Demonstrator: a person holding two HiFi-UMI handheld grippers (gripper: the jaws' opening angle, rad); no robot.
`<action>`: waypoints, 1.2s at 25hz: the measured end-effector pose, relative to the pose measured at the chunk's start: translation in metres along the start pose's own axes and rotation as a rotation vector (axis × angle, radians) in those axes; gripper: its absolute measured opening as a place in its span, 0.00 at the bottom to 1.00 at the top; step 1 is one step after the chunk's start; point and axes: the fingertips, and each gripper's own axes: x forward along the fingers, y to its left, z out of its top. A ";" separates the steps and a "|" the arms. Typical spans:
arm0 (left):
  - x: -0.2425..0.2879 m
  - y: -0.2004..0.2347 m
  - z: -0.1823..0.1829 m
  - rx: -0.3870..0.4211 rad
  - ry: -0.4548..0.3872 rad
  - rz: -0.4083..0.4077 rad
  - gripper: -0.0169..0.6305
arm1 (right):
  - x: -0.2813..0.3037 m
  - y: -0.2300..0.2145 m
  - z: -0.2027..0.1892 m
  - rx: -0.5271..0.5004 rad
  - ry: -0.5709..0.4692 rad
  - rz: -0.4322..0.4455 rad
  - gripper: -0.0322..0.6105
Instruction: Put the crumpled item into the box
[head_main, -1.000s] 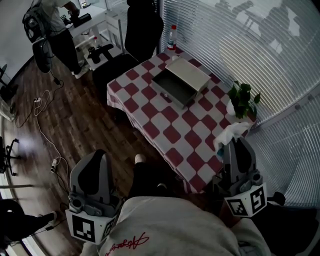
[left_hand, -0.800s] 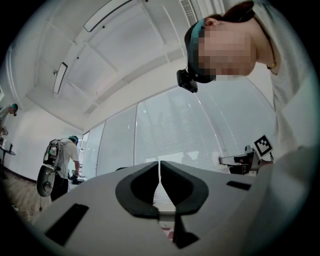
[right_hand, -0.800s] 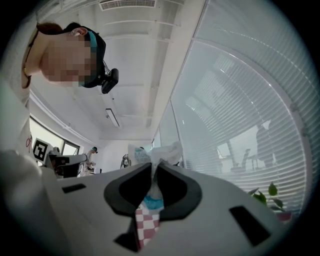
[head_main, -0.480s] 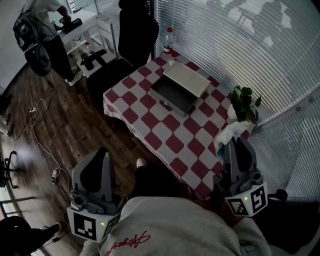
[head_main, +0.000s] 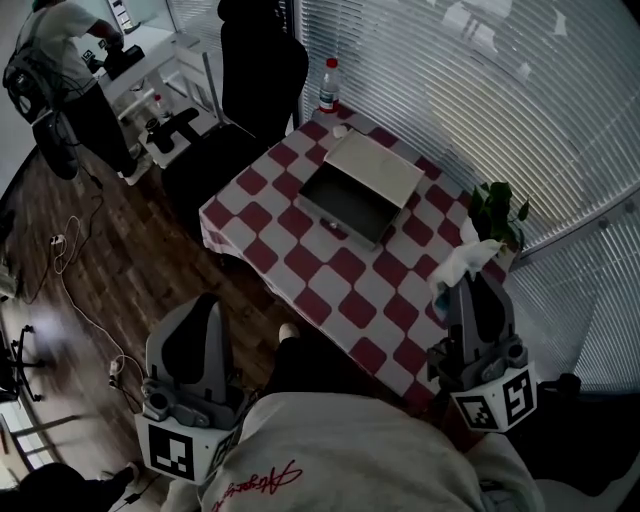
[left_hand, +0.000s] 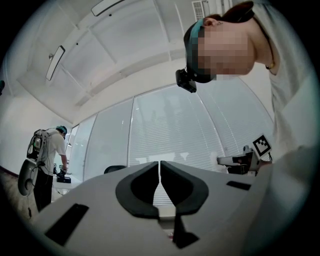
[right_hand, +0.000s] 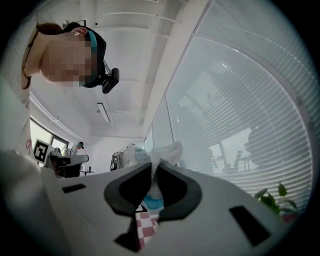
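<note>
while upturned, right tongs (head_main: 473, 282) clamp item (head_main: 466, 260).

— What stands on the checkered table (head_main: 338, 272)?
— An open box (head_main: 345, 203) near the middle, a bottle (head_main: 327, 85) at the far corner, a small white object (head_main: 341, 131) near it, and a potted plant (head_main: 497, 213) at the right edge.

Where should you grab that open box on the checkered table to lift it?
Probably the box by its near wall, from above, one jaw inside, one outside. It lies open upward with thin upright walls.
</note>
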 end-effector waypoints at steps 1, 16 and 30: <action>0.005 0.003 -0.003 -0.002 0.002 -0.005 0.06 | 0.005 -0.002 -0.002 -0.001 0.002 -0.004 0.12; 0.074 0.043 -0.032 -0.032 0.008 -0.101 0.06 | 0.059 -0.021 -0.013 -0.020 0.003 -0.077 0.12; 0.128 0.081 -0.043 -0.061 -0.013 -0.218 0.06 | 0.105 -0.021 -0.018 -0.070 0.011 -0.162 0.12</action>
